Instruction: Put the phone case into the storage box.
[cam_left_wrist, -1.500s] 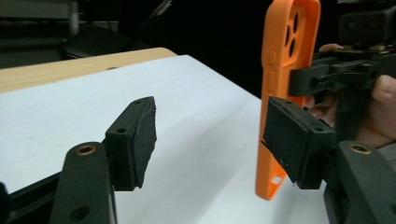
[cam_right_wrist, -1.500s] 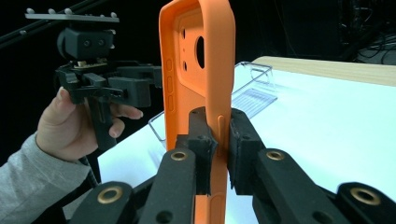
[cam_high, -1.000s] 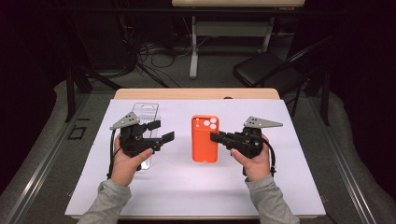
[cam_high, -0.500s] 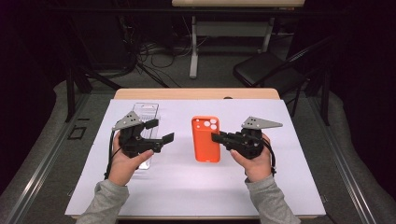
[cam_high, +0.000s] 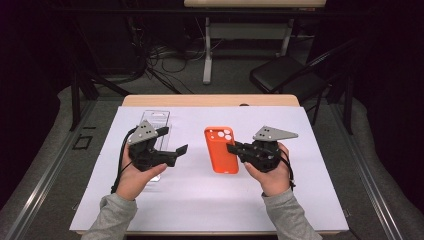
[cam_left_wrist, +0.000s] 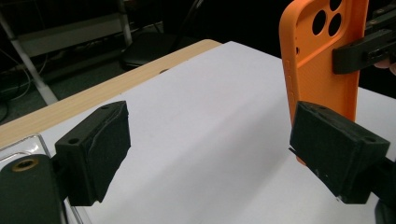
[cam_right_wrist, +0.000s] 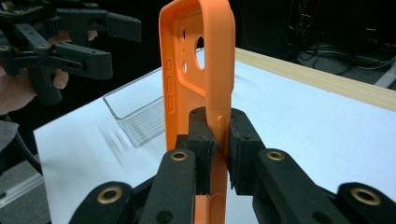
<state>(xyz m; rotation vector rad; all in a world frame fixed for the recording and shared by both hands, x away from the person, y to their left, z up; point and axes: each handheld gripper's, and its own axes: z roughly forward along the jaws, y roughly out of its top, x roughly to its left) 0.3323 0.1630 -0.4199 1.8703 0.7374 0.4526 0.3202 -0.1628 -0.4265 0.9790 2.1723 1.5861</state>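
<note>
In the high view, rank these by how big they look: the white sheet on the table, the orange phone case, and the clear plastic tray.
1. White sheet, by far the largest.
2. Orange phone case.
3. Clear plastic tray, though the left gripper covers much of it, so ranks 2 and 3 are unsure.

My left hand (cam_high: 136, 172) and left tool (cam_high: 172, 150) are covering most of the clear plastic tray (cam_high: 156, 119) in the high view, so I am seeing just its far end. In the left tool view that tray (cam_left_wrist: 18, 148) is running off the left edge behind a pad. The orange phone case (cam_left_wrist: 322, 60) is being cut off by the top edge there, and its lower end is hiding behind my tool's pad. In the right tool view, my right tool (cam_right_wrist: 219, 140) is blocking the base of the case (cam_right_wrist: 205, 70). My sleeves (cam_high: 112, 217) are leaving the bottom edge of the high view.
</note>
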